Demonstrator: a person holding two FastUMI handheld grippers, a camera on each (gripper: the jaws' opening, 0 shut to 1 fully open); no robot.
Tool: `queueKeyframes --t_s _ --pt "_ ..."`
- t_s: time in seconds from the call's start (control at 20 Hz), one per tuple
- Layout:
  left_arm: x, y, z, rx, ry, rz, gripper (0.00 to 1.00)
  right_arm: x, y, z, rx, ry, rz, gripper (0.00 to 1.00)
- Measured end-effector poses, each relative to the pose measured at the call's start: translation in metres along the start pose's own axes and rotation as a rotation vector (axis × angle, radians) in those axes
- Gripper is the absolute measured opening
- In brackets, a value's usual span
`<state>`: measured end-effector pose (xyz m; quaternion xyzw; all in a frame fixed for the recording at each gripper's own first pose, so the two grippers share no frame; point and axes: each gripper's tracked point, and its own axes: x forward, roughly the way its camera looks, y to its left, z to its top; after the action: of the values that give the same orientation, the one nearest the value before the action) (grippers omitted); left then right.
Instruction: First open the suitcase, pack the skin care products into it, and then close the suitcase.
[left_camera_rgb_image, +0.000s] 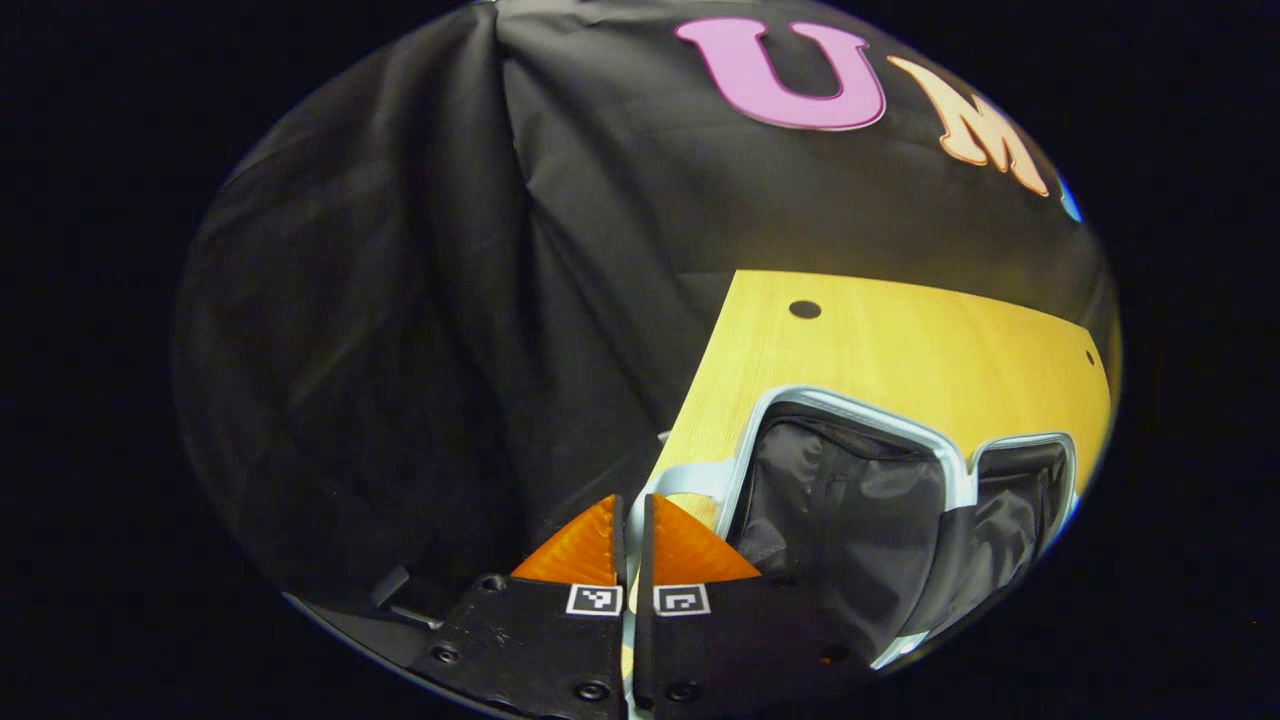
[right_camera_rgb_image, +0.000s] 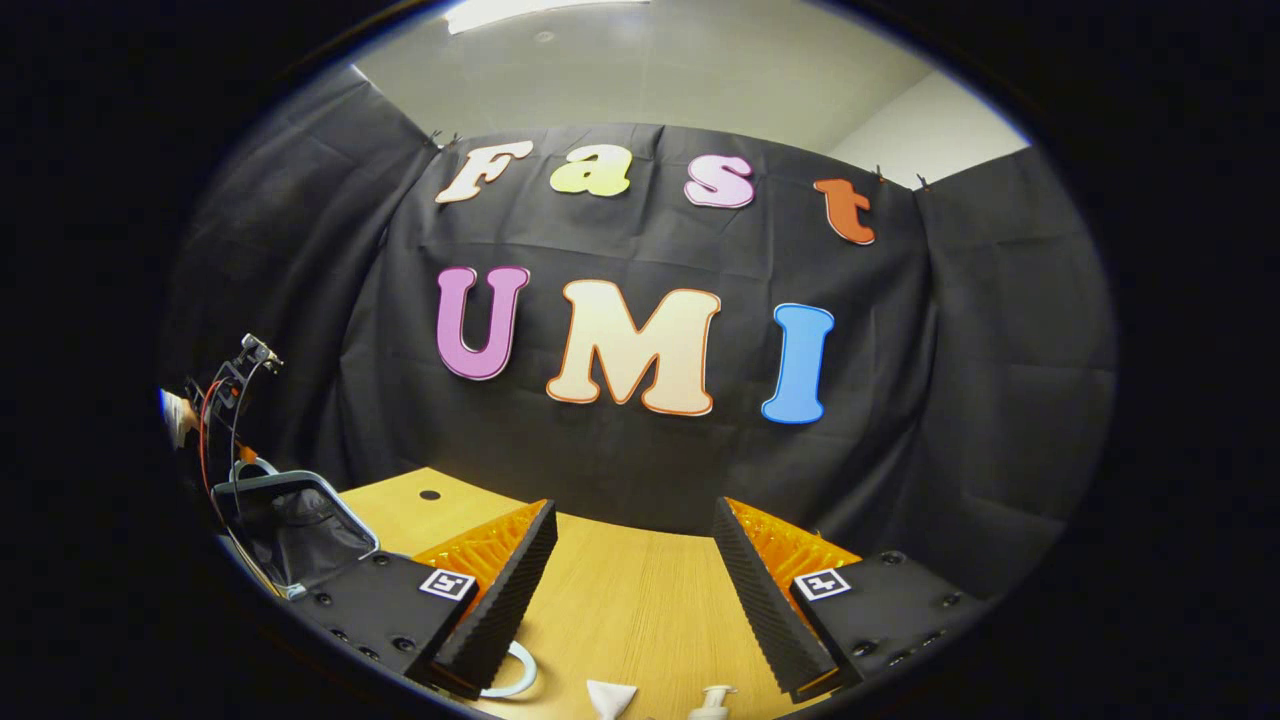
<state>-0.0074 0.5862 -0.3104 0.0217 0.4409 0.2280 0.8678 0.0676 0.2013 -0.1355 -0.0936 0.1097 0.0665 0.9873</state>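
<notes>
In the left gripper view the suitcase (left_camera_rgb_image: 850, 405) lies open on the wooden table (left_camera_rgb_image: 900, 340), its pale rim framing black lining. My left gripper (left_camera_rgb_image: 632, 500) is shut on the suitcase's pale handle strap (left_camera_rgb_image: 690, 480), which runs down between the fingers. In the right gripper view my right gripper (right_camera_rgb_image: 635, 506) stands open above the table (right_camera_rgb_image: 620, 590), nothing between its fingers. Below it lie white skin care items: a pump top (right_camera_rgb_image: 712, 700), a pointed cap (right_camera_rgb_image: 608, 697) and a curved white piece (right_camera_rgb_image: 512, 675). At far left the raised suitcase lid (right_camera_rgb_image: 290, 520) shows, with a hand (right_camera_rgb_image: 178, 415) holding the other gripper.
The black cloth wall hangs close behind the table on all sides. The table's left edge (left_camera_rgb_image: 690, 400) runs beside the suitcase. Small dark holes (left_camera_rgb_image: 804, 309) mark the far tabletop. Red and white cables (right_camera_rgb_image: 215, 420) hang near the lid.
</notes>
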Motion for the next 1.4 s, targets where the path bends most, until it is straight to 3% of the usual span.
queueKeyframes --t_s 0.2,0.3,0.4,0.55,0.65,0.85,1.15,1.25,1.3,1.4 --pt "0.053 0.001 -0.053 -0.055 0.094 0.000 0.00 -0.001 0.010 -0.007 -0.052 0.048 0.002 1.00" --pt "0.069 0.005 -0.062 -0.063 0.070 0.039 0.00 -0.002 0.010 -0.008 -0.064 0.054 -0.003 1.00" --pt "0.072 0.005 -0.060 -0.089 0.036 0.040 0.08 -0.002 0.008 -0.009 -0.062 0.057 -0.005 1.00" --pt "0.064 0.028 -0.054 -0.094 -0.015 0.131 0.77 -0.004 0.007 -0.013 -0.052 0.063 0.001 0.99" --pt "0.049 0.036 -0.040 -0.099 -0.066 0.181 0.95 -0.006 0.005 -0.012 -0.049 0.058 0.008 1.00" --pt "-0.016 0.019 0.013 -0.088 -0.236 0.191 0.96 -0.009 -0.008 -0.013 -0.029 0.039 0.019 1.00" --pt "-0.188 -0.094 0.114 -0.087 -0.496 0.029 0.95 -0.016 -0.059 -0.020 0.053 0.020 0.011 1.00" --pt "-0.251 -0.123 0.130 -0.090 -0.558 -0.032 0.95 -0.021 -0.081 -0.021 0.068 0.012 0.008 1.00" --pt "-0.274 -0.134 0.137 -0.089 -0.582 -0.060 1.00 -0.024 -0.091 -0.021 0.072 0.008 0.006 1.00" --pt "-0.325 -0.149 0.146 -0.082 -0.618 -0.117 0.95 -0.028 -0.111 -0.024 0.083 0.003 0.005 0.99"
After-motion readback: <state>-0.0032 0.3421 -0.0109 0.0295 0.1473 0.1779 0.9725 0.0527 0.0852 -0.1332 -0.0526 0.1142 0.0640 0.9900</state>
